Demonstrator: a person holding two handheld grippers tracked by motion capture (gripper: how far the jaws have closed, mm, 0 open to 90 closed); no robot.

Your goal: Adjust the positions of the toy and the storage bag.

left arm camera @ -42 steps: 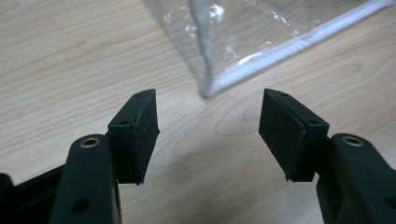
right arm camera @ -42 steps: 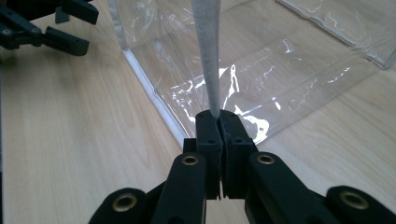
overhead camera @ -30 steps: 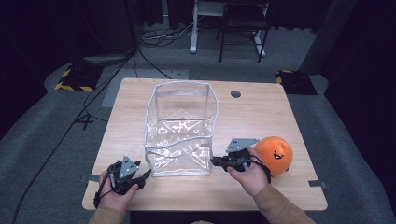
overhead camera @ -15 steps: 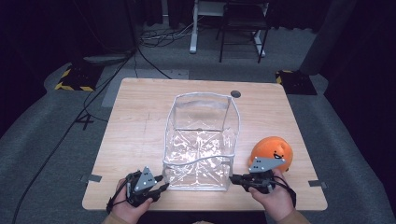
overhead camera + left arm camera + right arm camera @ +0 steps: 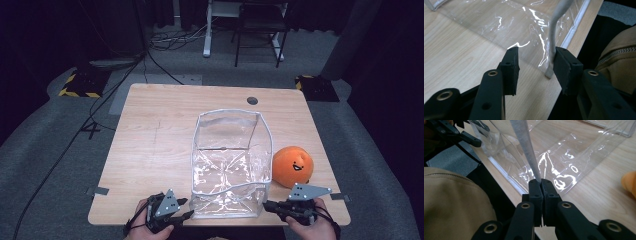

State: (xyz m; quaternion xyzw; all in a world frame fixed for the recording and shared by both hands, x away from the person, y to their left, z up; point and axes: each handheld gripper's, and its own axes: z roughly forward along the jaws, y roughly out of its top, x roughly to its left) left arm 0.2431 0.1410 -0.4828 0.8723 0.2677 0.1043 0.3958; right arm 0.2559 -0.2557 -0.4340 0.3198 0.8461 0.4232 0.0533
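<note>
Both grippers have dragged the clear bag [image 5: 230,165] nearer the table's [image 5: 150,150] front edge, empty, beside the orange plush [image 5: 292,166], the right gripper [image 5: 541,182] clamped on its grey rim, the left gripper [image 5: 535,63] parted around it.

Bright table [image 5: 150,150], dark surroundings (glare on plastic [image 5: 524,45])

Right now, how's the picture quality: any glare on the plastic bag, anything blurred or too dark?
High view: the table is evenly lit, the room around it dark; the clear bag shows crumpled white glints. Left gripper view: streaky glare on the bag's film, jaws sharp, the tan jacket soft. Right gripper view: bright glints on the film, the grey edge strip blurred up close, the orange plush toy out of focus.
</note>
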